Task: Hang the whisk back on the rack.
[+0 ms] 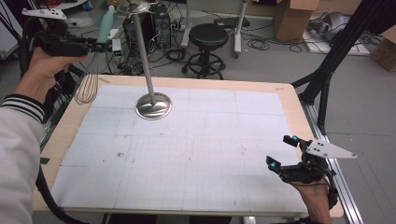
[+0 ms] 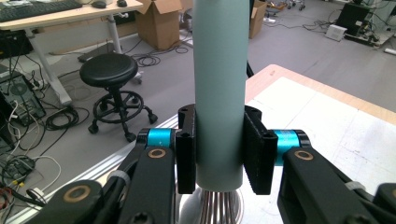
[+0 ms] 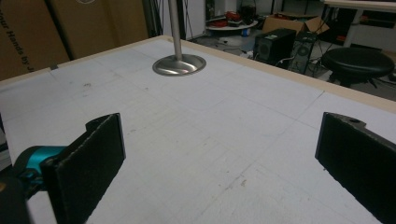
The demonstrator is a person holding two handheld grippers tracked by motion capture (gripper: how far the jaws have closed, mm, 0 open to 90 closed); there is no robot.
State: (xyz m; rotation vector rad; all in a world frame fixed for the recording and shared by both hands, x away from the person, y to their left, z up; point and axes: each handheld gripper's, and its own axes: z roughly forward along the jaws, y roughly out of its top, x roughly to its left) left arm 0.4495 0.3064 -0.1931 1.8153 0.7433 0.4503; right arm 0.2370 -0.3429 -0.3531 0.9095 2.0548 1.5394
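The left gripper (image 2: 219, 149) squeezes the whisk (image 1: 88, 84) by its green handle, up beside the metal stand (image 1: 153, 106). The right gripper (image 1: 281, 151) fingers are wide apart over the worktop (image 1: 196, 158).

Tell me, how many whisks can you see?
1. The whisk hangs over the table's far left corner, its pale green handle clamped in the left gripper, wires pointing down, left of the metal stand. None seem hidden.
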